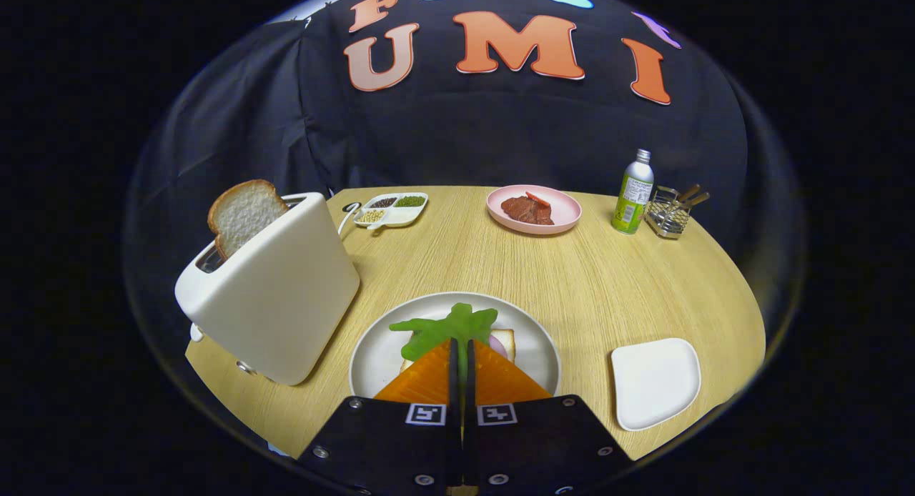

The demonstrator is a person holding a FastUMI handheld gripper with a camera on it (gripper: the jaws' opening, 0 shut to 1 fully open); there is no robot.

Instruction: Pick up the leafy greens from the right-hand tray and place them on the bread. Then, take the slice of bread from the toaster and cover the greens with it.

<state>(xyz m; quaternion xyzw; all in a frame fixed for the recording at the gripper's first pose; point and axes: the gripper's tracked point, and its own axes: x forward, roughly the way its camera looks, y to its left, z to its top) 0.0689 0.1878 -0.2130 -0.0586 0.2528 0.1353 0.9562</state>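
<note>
The greens (pixel 450 329) hang pinched in the nearly closed hand-held gripper (pixel 461 349), low centre, over the bread (pixel 505 341) on the plate (pixel 379 353). Best to lower, centre them, then let go. One toaster (pixel 268 289) at left holds one slice (pixel 243 214); one empty tray (pixel 654 382) sits lower right.

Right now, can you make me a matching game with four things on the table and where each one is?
Things:
1. slice of bread
2. leafy greens
3. bottle
4. meat

Places:
A. on the pink plate
B. sticking out of the toaster
C. pinched in the tool over the white plate
D. beside the wire rack

Pairs: 1-B, 2-C, 3-D, 4-A
</note>
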